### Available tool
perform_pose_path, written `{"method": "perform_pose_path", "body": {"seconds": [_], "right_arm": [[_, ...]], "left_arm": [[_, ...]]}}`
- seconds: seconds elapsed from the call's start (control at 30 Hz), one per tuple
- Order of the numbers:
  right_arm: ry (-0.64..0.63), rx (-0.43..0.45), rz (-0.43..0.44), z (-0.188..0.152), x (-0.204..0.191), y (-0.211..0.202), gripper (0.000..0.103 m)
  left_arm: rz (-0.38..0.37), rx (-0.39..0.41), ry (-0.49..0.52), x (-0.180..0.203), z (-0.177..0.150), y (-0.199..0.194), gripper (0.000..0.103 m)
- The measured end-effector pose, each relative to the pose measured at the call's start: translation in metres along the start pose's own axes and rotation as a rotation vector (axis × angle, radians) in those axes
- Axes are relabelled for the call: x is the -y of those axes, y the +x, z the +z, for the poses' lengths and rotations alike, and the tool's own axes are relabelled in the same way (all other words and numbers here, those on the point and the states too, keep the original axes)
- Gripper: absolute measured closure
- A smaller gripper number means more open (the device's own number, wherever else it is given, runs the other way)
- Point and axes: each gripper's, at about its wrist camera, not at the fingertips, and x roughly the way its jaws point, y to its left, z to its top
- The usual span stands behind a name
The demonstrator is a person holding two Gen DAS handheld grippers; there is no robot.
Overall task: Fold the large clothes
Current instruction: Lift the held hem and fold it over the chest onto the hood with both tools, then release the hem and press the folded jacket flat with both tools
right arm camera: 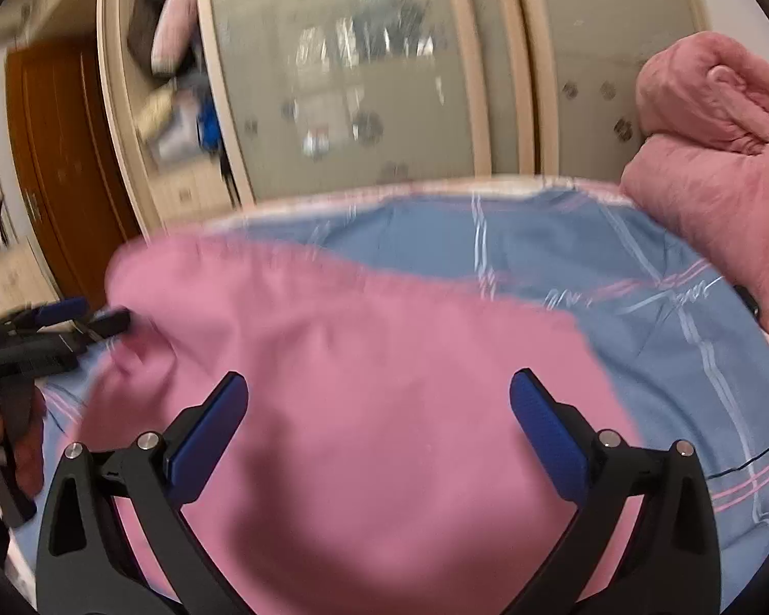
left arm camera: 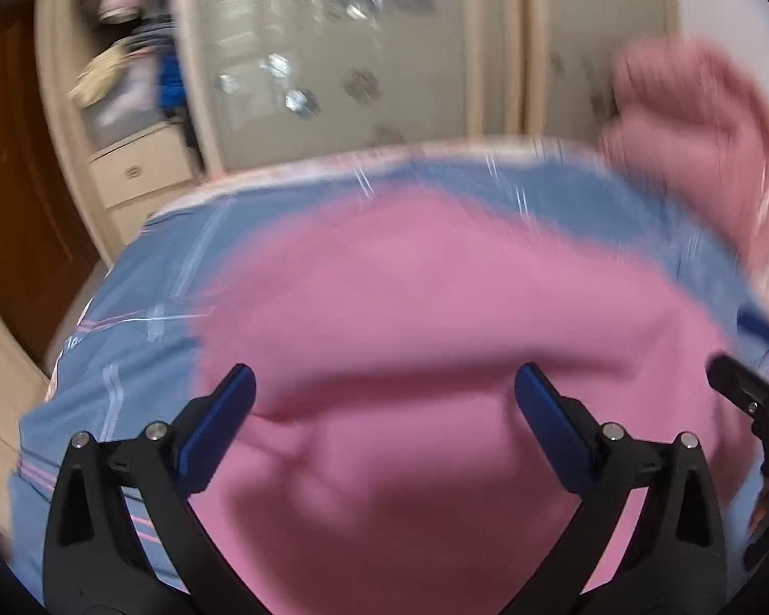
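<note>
Pink fabric garment (left arm camera: 436,307) lies on blue striped bedsheet (right arm camera: 666,318) below both wide-open, empty left gripper (left arm camera: 384,400) and right gripper (right arm camera: 379,405).

The pink garment (left arm camera: 436,307) lies loosely spread, rumpled, on the blue bedsheet (right arm camera: 666,333).

We see a bed covered by a blue bedsheet with white and pink stripes (right arm camera: 666,318). A large pink cloth garment (right arm camera: 364,384) lies spread directly on it, covering much of the near side. At the bed's far right corner, a bunched, puffy pink quilt (right arm camera: 717,164) rests on the sheet.
</note>
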Motion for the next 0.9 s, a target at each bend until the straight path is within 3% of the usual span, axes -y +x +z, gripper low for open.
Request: {"method": "perform_pose_path", "body": {"seconds": [0.13,0.27,0.37,0.47,0.53,0.57,0.6,0.67,0.73,0.8,0.87,0.9], "right_arm": [[0.006,-0.039,-0.097,0.003,0.009,0.055,0.001],[0.051,-0.058,-0.185,0.021,0.044,0.095,0.001],[0.096,-0.098,-0.238,0.023,0.078,0.122,0.001],[0.214,-0.143,-0.262,0.019,0.116,0.142,0.001],[0.322,-0.16,-0.28,0.014,0.147,0.15,0.001],[0.381,-0.162,-0.299,0.008,0.163,0.15,0.001],[0.453,-0.164,-0.302,0.001,0.179,0.149,0.001],[0.659,-0.157,-0.249,-0.023,0.214,0.143,0.001],[0.779,-0.079,-0.194,-0.04,0.231,0.128,0.007],[0.77,-0.027,-0.209,-0.041,0.226,0.112,0.006],[0.722,-0.025,-0.253,-0.035,0.218,0.102,0.005],[0.642,0.017,-0.3,-0.023,0.204,0.086,0.005]], "left_arm": [[0.093,-0.017,0.048,0.016,0.004,0.062,0.002],[0.148,-0.041,-0.041,-0.017,0.029,0.107,0.002],[0.293,-0.077,-0.099,-0.061,0.033,0.136,0.002],[0.221,-0.124,-0.228,-0.107,0.017,0.162,0.002],[0.27,-0.115,-0.24,-0.12,0.004,0.17,0.002],[0.34,-0.096,-0.232,-0.126,-0.001,0.171,0.002],[0.348,-0.06,-0.247,-0.129,-0.005,0.167,0.002],[0.436,-0.002,-0.31,-0.138,-0.012,0.156,0.002],[0.483,0.066,-0.434,-0.156,-0.022,0.139,0.002],[0.519,0.163,-0.514,-0.165,-0.026,0.113,0.002],[0.558,0.261,-0.498,-0.163,-0.019,0.086,0.002],[0.592,0.357,-0.463,-0.15,-0.014,0.057,0.002]]}}
